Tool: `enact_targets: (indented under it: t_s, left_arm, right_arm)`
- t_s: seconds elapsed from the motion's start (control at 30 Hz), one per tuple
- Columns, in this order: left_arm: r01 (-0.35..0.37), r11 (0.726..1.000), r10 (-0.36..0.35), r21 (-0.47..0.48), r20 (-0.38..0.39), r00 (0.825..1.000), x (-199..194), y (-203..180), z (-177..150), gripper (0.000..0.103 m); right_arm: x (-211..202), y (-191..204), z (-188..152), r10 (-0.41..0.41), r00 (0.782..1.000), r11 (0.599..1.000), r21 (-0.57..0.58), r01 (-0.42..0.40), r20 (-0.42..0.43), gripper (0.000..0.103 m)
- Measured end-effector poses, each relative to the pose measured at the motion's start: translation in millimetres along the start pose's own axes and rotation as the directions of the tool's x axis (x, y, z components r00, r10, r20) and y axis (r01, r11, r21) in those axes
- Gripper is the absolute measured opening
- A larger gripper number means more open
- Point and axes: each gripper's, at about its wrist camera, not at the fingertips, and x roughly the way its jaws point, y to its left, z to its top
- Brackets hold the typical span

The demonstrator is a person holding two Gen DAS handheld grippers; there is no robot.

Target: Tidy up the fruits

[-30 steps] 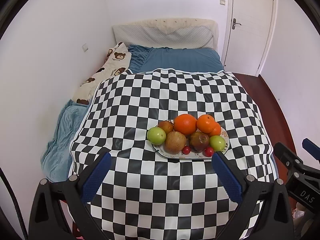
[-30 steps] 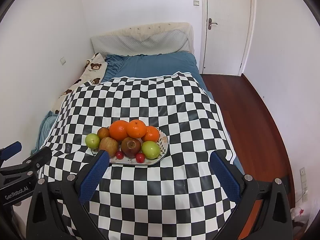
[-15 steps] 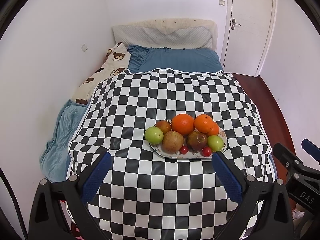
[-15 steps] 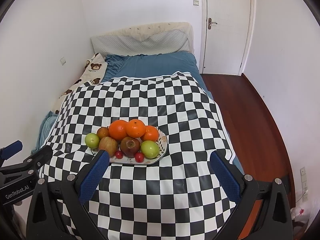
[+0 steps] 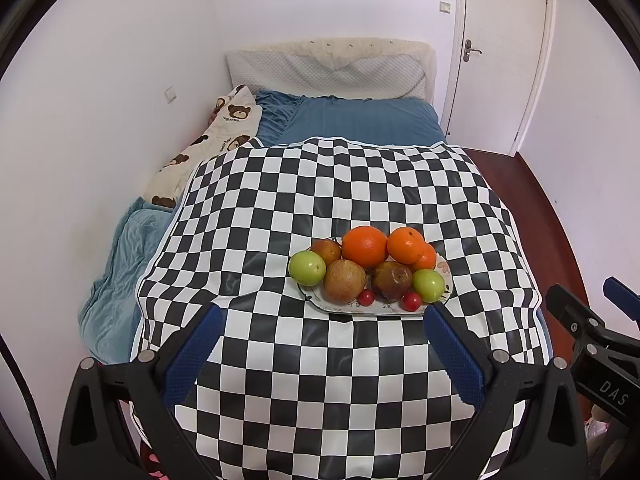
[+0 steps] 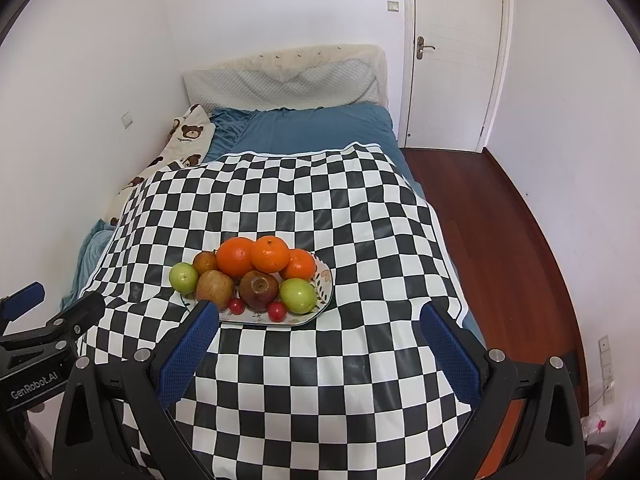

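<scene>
A white patterned plate (image 5: 447, 276) (image 6: 325, 280) sits on a checkered cloth (image 5: 320, 184) (image 6: 280, 200) over a bed. It holds three oranges (image 5: 364, 246) (image 6: 236, 256), two green apples (image 5: 307, 267) (image 6: 297, 295), brownish red apples (image 5: 345, 281) (image 6: 259, 289) and two small red fruits (image 5: 411, 301) (image 6: 276, 310). My left gripper (image 5: 320, 350) is open and empty, above the cloth on the near side of the plate. My right gripper (image 6: 318, 346) is open and empty, on the near side of the plate and to its right.
The bed has a blue sheet (image 5: 360, 120), a teddy-bear quilt (image 5: 208, 148) at the left wall and a padded headboard (image 5: 328, 64). A white door (image 6: 456, 52) and wooden floor (image 6: 500, 216) lie to the right. The other gripper shows at each view's edge (image 5: 592, 340) (image 6: 36, 336).
Both grippers have drifted slightly; the plate sits a little further left and lower in the left wrist view. Both stay open and empty.
</scene>
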Motion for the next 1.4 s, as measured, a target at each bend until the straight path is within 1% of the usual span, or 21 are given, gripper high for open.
enact_targets:
  t_s: [1.2,1.4]
  left_arm:
    - [0.002,1.0,-0.002,0.001,0.001,1.0,-2.7,0.3,-3.2,0.103]
    - [-0.003,1.0,0.003,0.0,0.013,1.0,-7.1,-1.4,-5.5,0.103]
  right_arm:
    - [-3.4,-1.6,-3.5,0.0,1.0,1.0,0.009,0.0,-0.001,0.102]
    - [-3.6,-1.8,-3.4,0.0,1.0,1.0,0.009,0.0,-0.001,0.102]
